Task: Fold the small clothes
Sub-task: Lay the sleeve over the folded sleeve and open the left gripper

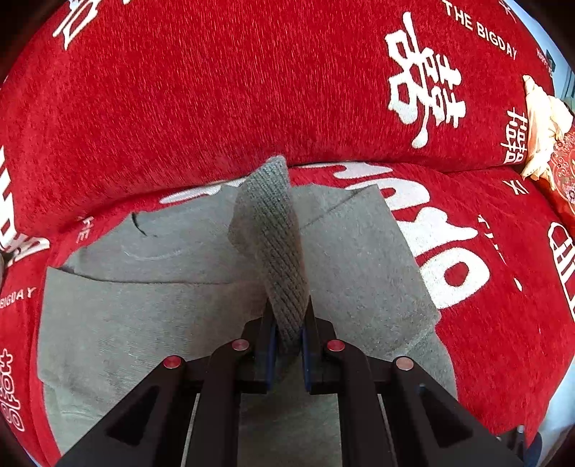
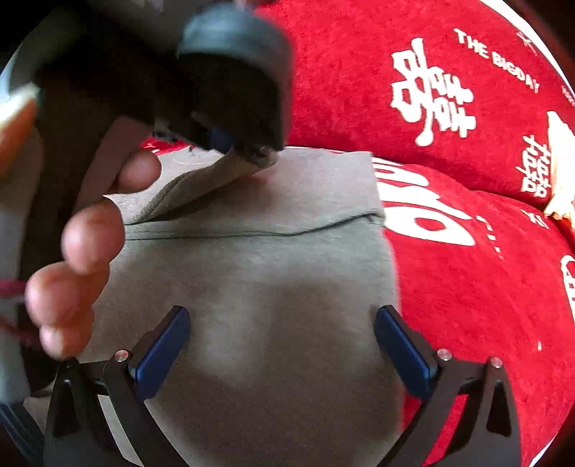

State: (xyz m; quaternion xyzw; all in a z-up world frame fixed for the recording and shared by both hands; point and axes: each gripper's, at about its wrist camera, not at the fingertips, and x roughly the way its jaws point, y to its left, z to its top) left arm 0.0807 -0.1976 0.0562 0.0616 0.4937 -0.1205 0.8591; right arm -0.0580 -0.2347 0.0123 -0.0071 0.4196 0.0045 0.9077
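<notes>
While the grey garment (image 1: 151, 316) lies flat on the red chenille sofa cover (image 1: 179, 89), we see the left gripper (image 1: 289, 323) clamped on its ribbed knit cuff (image 1: 276, 237), which stands up between the blue pads. The right gripper (image 2: 282, 345) hovers above the soft fleece body with its jaws wide apart and nothing between them. White lettering reads "THE BIGDAY" (image 1: 479, 28).
</notes>
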